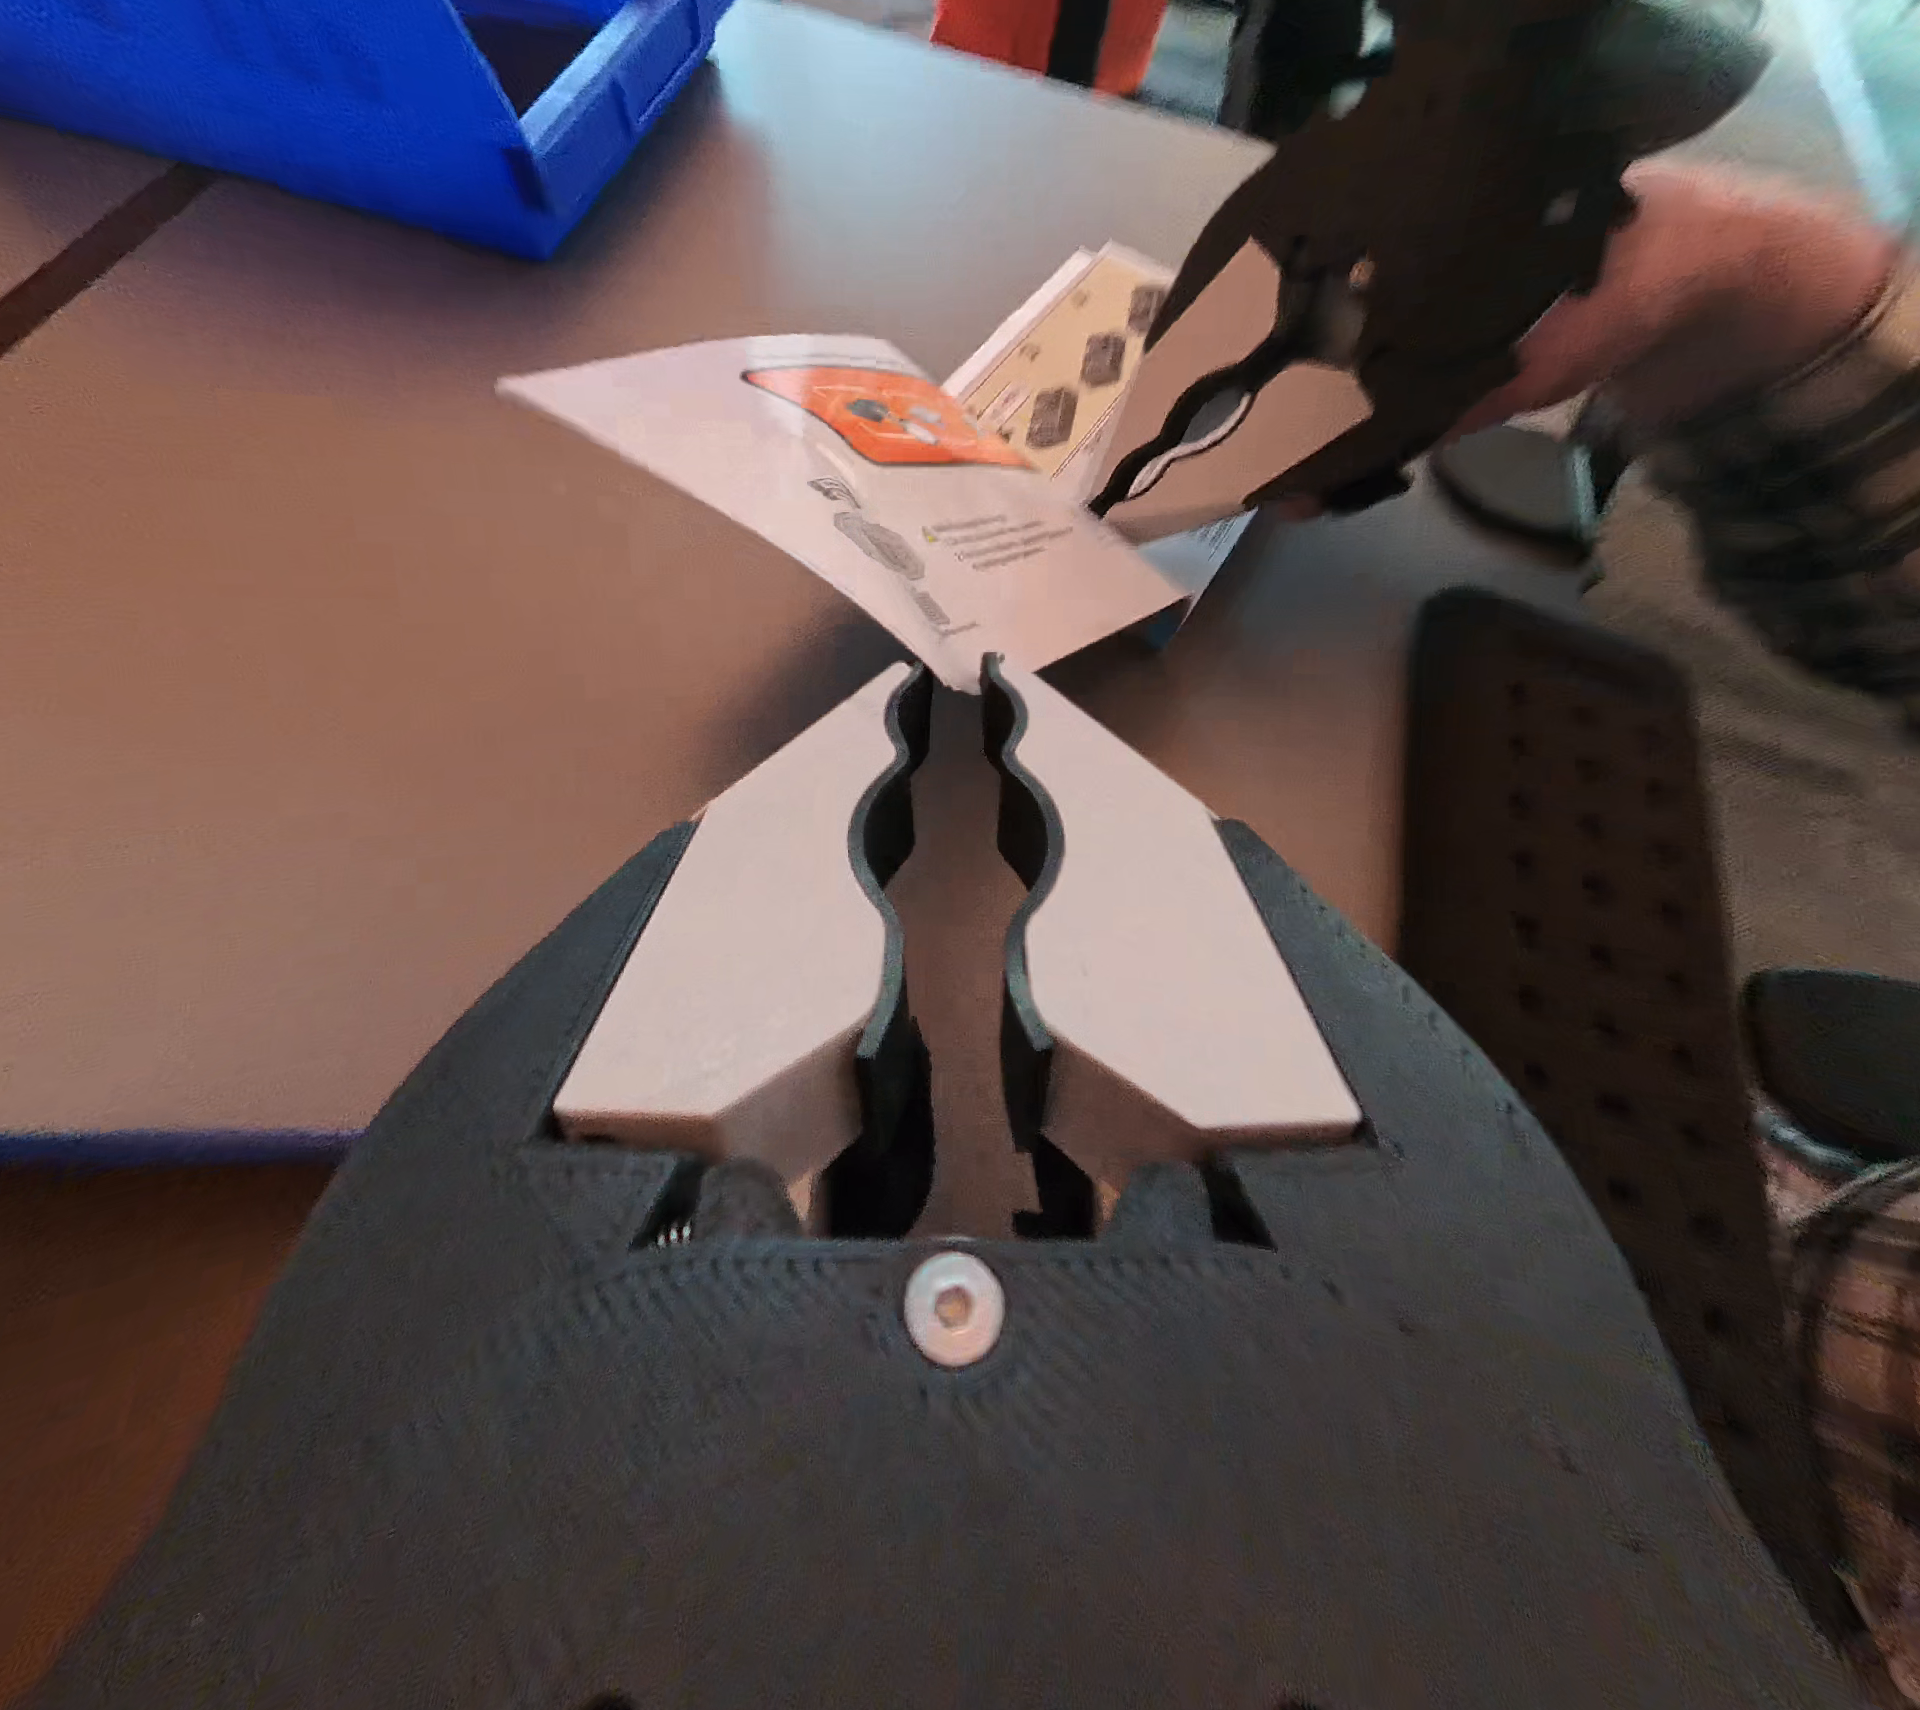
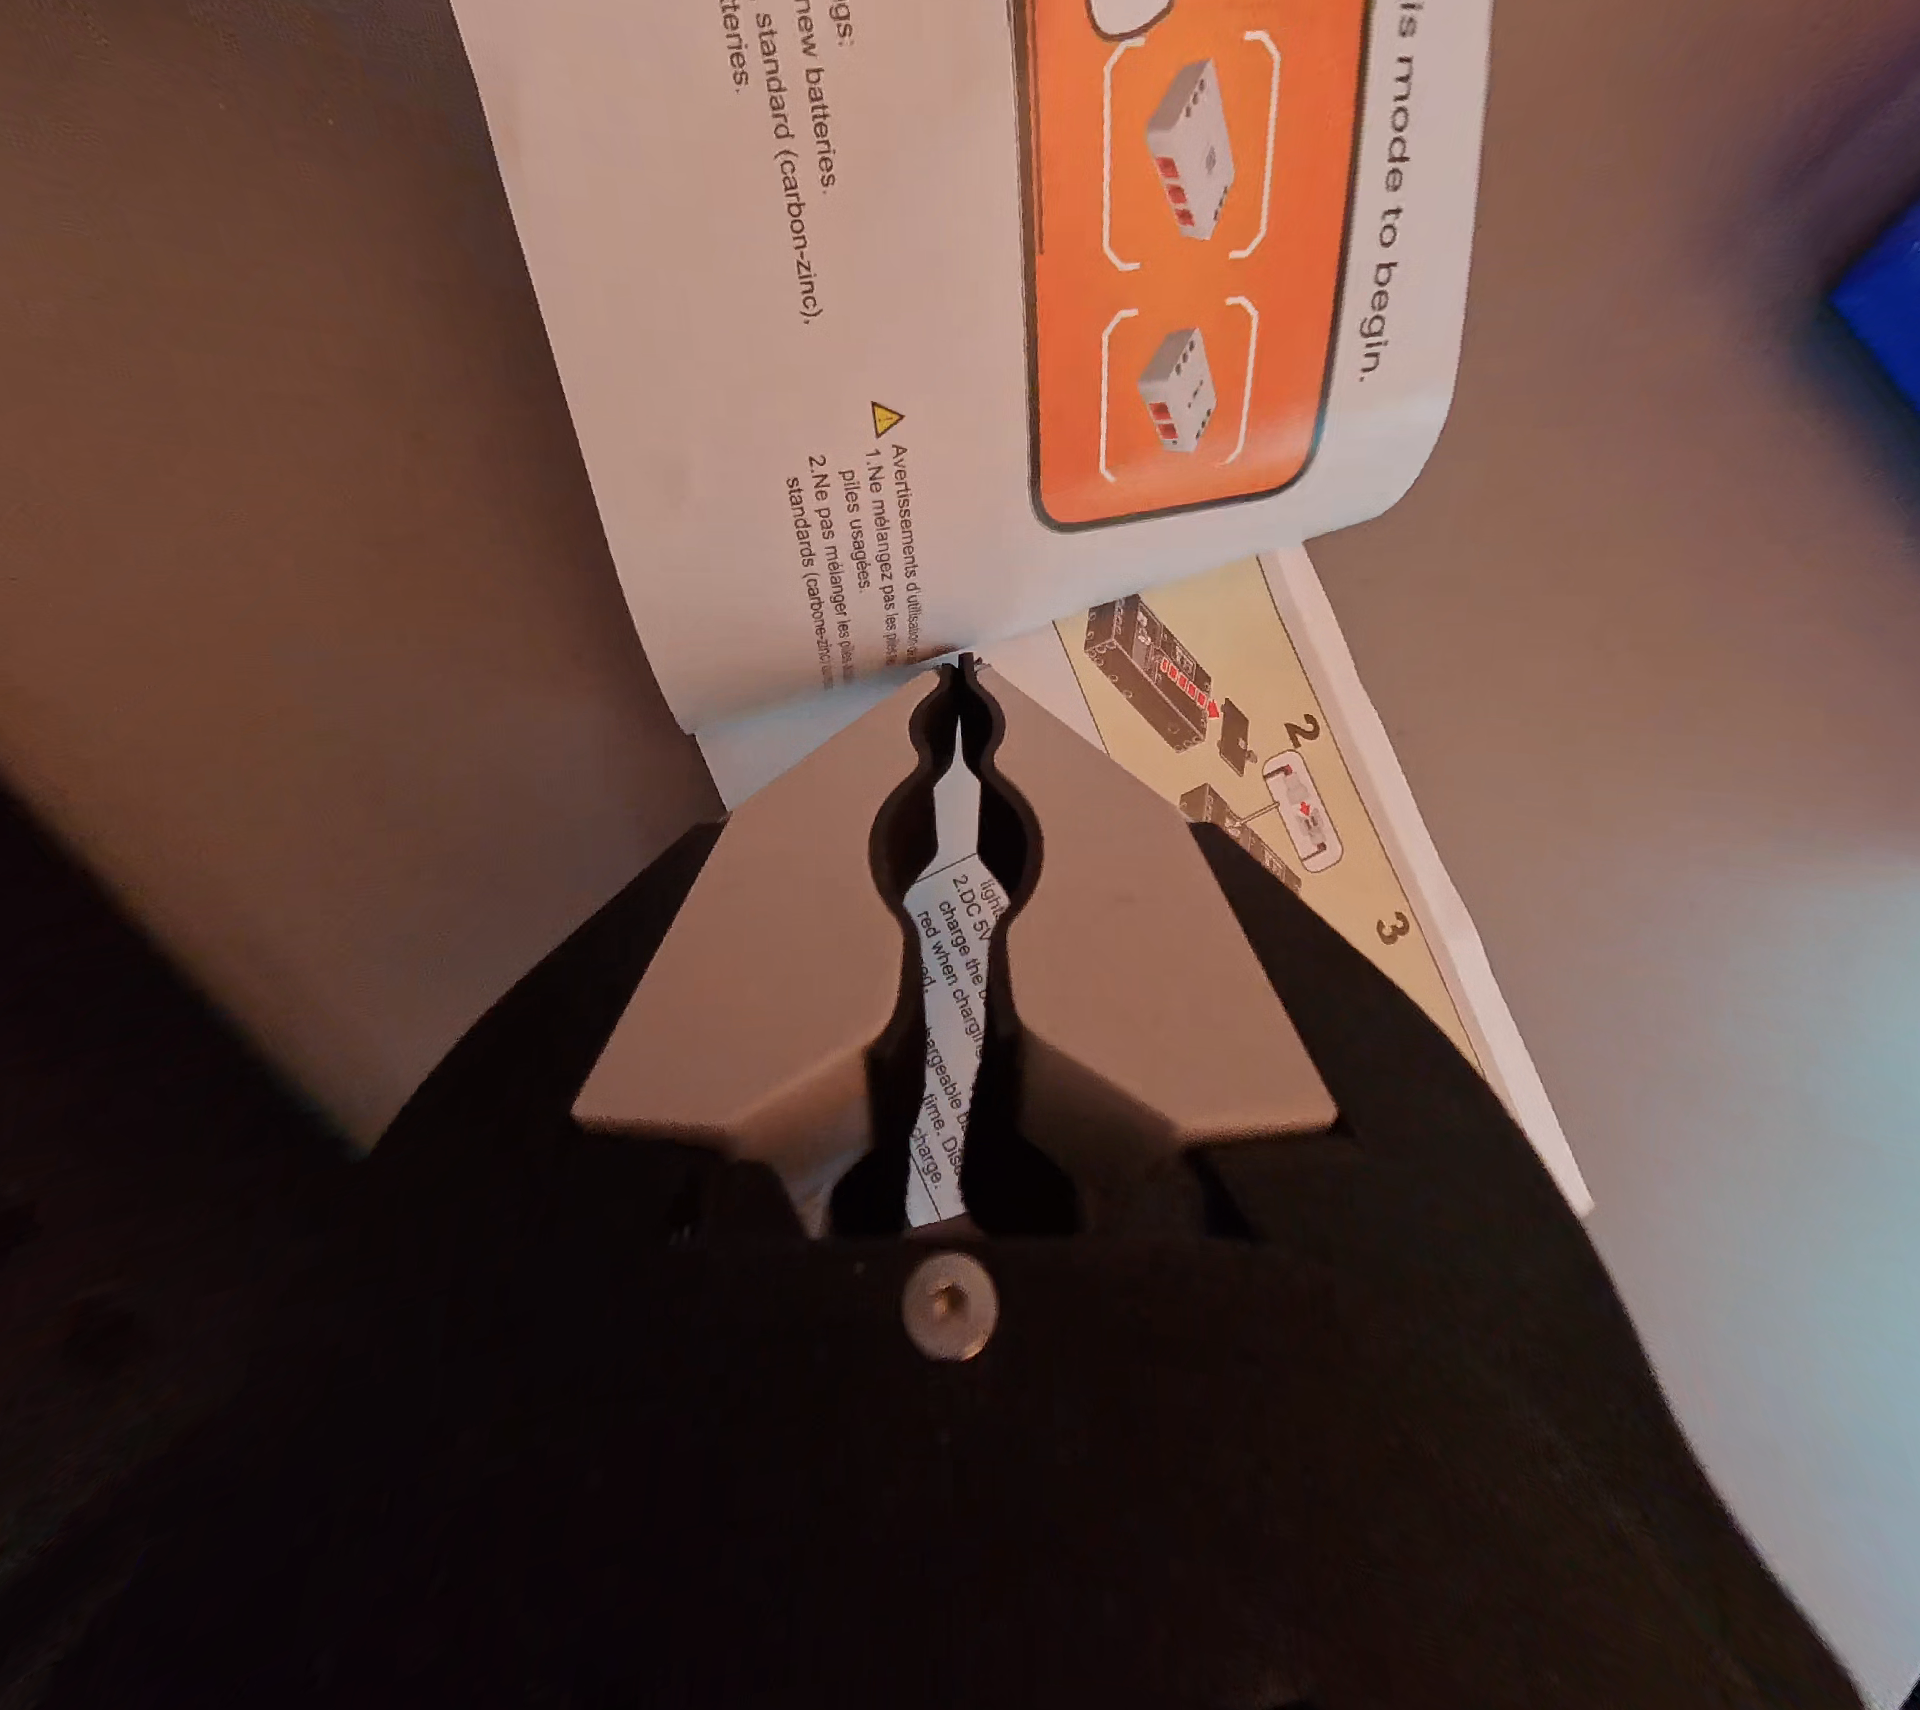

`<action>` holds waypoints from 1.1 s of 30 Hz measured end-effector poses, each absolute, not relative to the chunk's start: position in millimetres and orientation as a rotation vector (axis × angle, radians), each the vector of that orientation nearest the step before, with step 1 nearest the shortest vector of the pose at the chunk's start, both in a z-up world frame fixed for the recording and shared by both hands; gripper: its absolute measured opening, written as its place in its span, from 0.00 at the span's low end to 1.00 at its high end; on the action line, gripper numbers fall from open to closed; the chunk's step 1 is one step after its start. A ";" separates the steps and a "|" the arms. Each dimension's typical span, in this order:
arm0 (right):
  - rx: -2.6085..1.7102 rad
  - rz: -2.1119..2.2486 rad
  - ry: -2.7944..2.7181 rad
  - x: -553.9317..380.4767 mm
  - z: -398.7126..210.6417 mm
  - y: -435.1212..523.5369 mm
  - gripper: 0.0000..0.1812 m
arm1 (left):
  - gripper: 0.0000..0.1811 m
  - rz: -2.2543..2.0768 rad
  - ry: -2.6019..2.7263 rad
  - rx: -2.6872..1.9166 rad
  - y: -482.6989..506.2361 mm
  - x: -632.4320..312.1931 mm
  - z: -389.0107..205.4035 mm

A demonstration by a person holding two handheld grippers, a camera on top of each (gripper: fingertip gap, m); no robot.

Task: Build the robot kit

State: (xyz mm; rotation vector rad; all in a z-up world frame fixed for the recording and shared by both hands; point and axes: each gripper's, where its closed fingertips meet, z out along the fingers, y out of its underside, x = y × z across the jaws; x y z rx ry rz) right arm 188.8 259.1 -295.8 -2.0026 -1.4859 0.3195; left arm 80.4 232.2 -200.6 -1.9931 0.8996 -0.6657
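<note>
The left gripper (image 1: 958, 673) is pinching the lifted page (image 1: 831, 486) of the instruction booklet (image 2: 1351, 829) at its corner. The right gripper (image 2: 961, 671) is squeezing together on that page's edge. The booklet is lying open on the grey table (image 1: 312, 621), near a blue bin (image 1: 343, 29).

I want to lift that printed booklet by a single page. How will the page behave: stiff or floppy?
Probably floppy: the lifted page of the booklet already curves between the left gripper and right gripper. It looks thin and light, so it may tear if the grippers pull apart. The remaining pages lie flat on the table.
</note>
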 end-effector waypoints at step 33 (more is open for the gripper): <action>-1.555 0.613 -1.221 116.1 -216.3 228.5 0.00 | 0.00 -1.039 0.811 -1.811 223.6 102.0 -176.9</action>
